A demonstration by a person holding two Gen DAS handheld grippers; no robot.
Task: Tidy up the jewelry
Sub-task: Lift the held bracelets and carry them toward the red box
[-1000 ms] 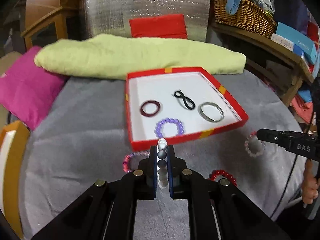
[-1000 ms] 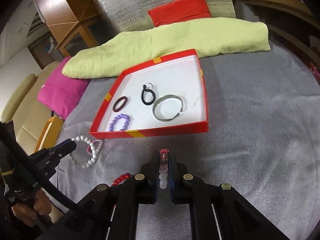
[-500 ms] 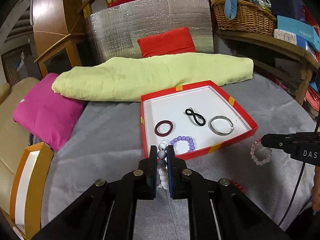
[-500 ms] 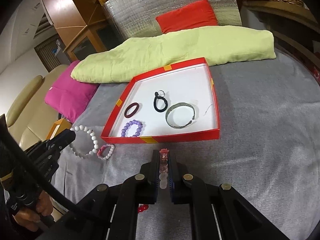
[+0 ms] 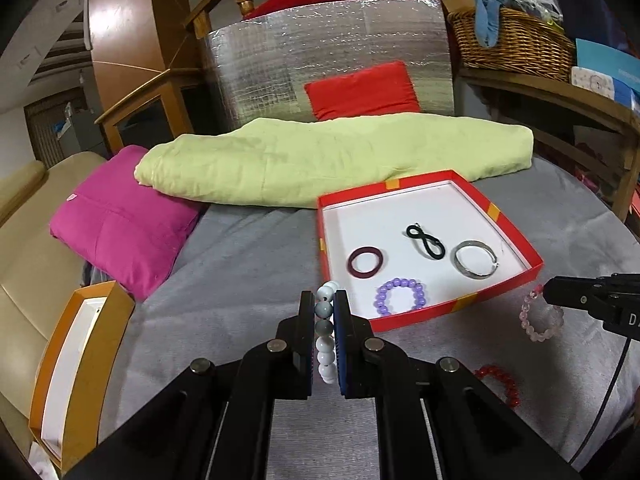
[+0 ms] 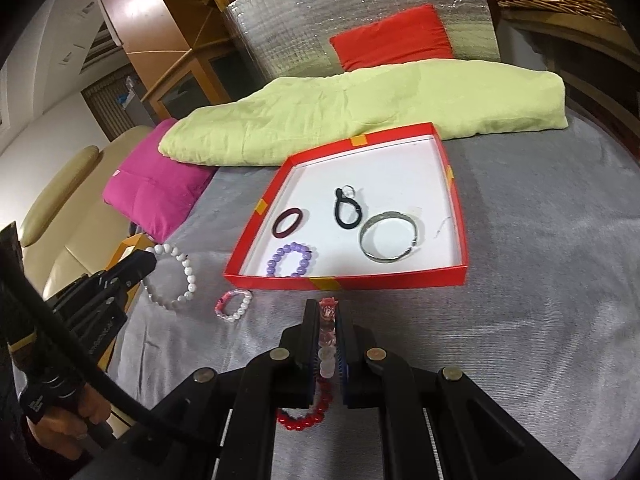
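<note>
My left gripper [image 5: 324, 298] is shut on a white and grey bead bracelet [image 5: 325, 336], held above the grey cloth, left of the red tray [image 5: 460, 304]. My right gripper [image 6: 328, 308] is shut on a pale pink bead bracelet [image 6: 327, 354], held in front of the tray [image 6: 344, 282]. The tray holds a dark red ring [image 5: 365, 263], a black loop [image 5: 426, 237], a silver bangle [image 5: 476, 259] and a purple bead bracelet [image 5: 400, 297]. A pink-white bracelet [image 6: 234, 305] and a red bead bracelet [image 6: 306, 416] lie on the cloth.
A green folded blanket [image 5: 332, 160] lies behind the tray. A magenta cushion [image 5: 120, 224] and an orange box [image 5: 68, 364] sit at the left. A wicker basket [image 5: 512, 44] stands on a shelf at the back right.
Both grippers have risen and drawn back from the tray, each still holding its bracelet. The tray looks smaller and farther in both views.
</note>
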